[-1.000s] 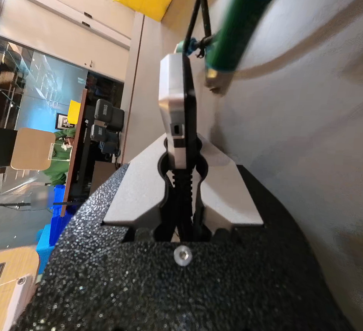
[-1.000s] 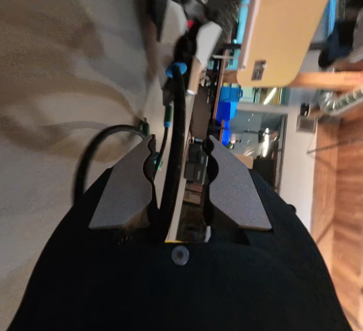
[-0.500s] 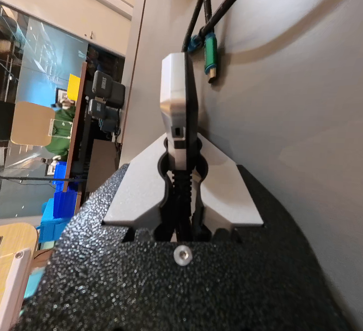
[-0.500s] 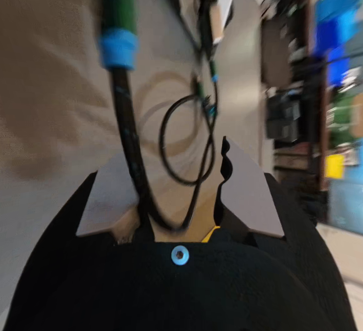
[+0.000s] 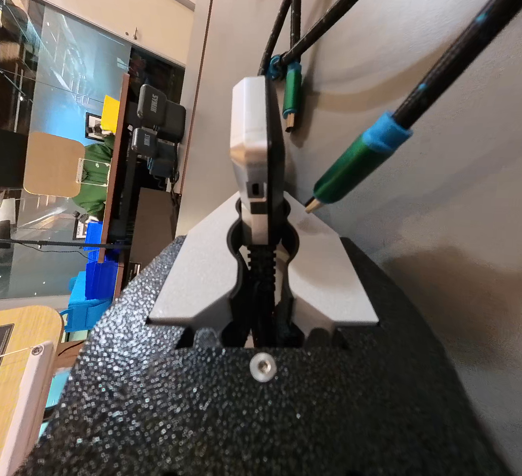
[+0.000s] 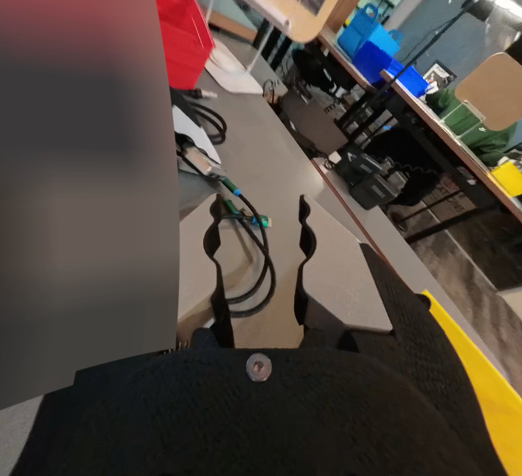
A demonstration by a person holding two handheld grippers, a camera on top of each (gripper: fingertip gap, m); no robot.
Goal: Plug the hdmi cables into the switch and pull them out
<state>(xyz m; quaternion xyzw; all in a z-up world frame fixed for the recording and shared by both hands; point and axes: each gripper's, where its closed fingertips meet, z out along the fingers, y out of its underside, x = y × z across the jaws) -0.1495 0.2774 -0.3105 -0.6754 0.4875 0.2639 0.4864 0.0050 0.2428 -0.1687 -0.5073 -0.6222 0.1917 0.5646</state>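
Note:
My left gripper (image 5: 261, 202) is shut on the silver HDMI switch (image 5: 250, 135) and holds it on edge above the grey table (image 5: 423, 208). A green HDMI plug with a blue band (image 5: 347, 169) on a black braided cable hangs just right of the switch. Its gold tip is free, near my right finger. A second green plug (image 5: 292, 95) lies farther off on the table. My right gripper (image 6: 258, 208) is open and empty. Beyond it I see the cable loop (image 6: 262, 273), the green plugs (image 6: 262, 221) and the switch (image 6: 202, 163).
A red bin (image 6: 183, 39) stands at the table's far end. The table edge (image 6: 339, 188) runs along the right. Blue bins (image 6: 372, 47) sit on another table. Black adapters (image 5: 158, 123) and a person in green (image 5: 96, 174) are beyond the edge.
The blue-banded green plug has come back into the left wrist view, beside the switch. My right gripper has swung away from the cable, which no longer lies between its fingers.

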